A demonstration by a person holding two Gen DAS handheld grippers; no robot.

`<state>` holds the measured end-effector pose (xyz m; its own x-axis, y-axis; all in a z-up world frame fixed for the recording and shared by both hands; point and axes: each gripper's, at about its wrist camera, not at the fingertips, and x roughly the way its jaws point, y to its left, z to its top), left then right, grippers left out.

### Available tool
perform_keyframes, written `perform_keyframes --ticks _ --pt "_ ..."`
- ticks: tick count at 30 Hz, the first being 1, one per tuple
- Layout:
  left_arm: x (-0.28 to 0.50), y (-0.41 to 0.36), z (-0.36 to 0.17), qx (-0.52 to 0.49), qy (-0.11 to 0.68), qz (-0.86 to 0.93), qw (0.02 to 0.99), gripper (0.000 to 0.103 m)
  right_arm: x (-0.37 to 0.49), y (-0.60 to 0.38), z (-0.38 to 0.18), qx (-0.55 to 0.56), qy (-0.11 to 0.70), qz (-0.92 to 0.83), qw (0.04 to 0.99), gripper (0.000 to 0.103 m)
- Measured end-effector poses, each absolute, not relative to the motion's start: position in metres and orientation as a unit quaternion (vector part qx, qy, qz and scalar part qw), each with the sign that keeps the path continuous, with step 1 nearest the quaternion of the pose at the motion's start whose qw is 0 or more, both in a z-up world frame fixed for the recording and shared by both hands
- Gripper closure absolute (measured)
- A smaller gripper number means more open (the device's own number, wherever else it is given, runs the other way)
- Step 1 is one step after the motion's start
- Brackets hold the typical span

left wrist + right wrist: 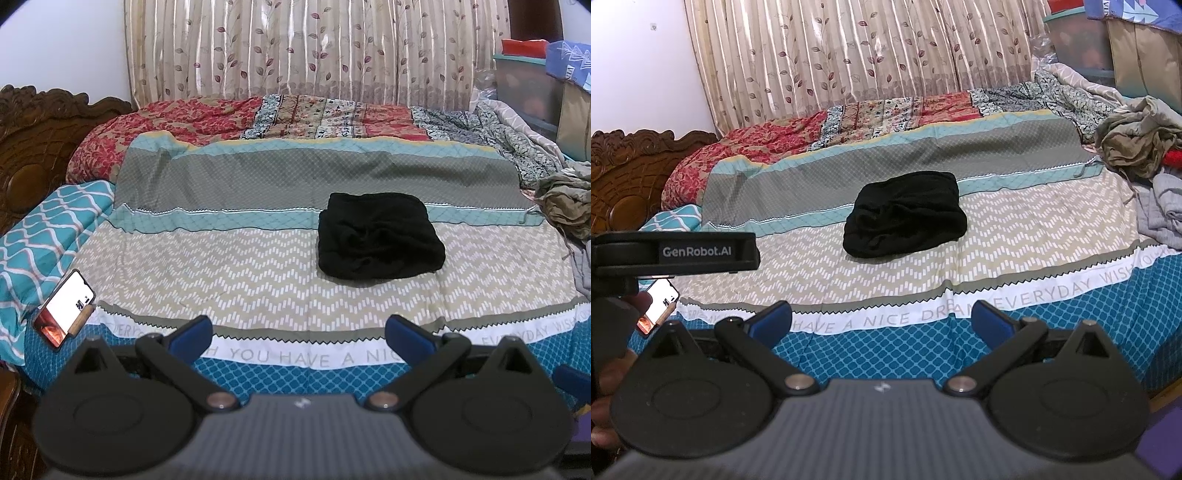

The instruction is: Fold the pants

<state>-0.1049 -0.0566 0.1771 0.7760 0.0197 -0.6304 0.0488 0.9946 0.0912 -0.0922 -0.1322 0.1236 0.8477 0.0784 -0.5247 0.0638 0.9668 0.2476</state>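
Note:
The black pants [380, 236] lie folded in a compact rectangle on the patterned bed sheet [236, 266], right of centre. They also show in the right wrist view [905, 214], mid-bed. My left gripper [298, 334] is open and empty, held back over the near edge of the bed, well short of the pants. My right gripper [881, 317] is open and empty, also over the near edge. The left gripper's body [676, 253] shows at the left of the right wrist view.
A phone [64, 308] leans at the near left corner of the bed. A pile of loose clothes [1137, 147] lies at the right side. A rolled quilt [280, 116] lies along the back. A carved wooden headboard [33, 147] stands on the left, storage boxes [532, 88] back right.

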Motion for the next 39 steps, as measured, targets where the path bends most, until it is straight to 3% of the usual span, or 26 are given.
perform_keyframes --ticks 39 --pt "-0.1052 -0.0567 0.1769 0.057 0.338 -0.010 0.939 0.000 -0.0930 -0.1305 0.1278 0.122 0.264 0.002 0.957 0.000"
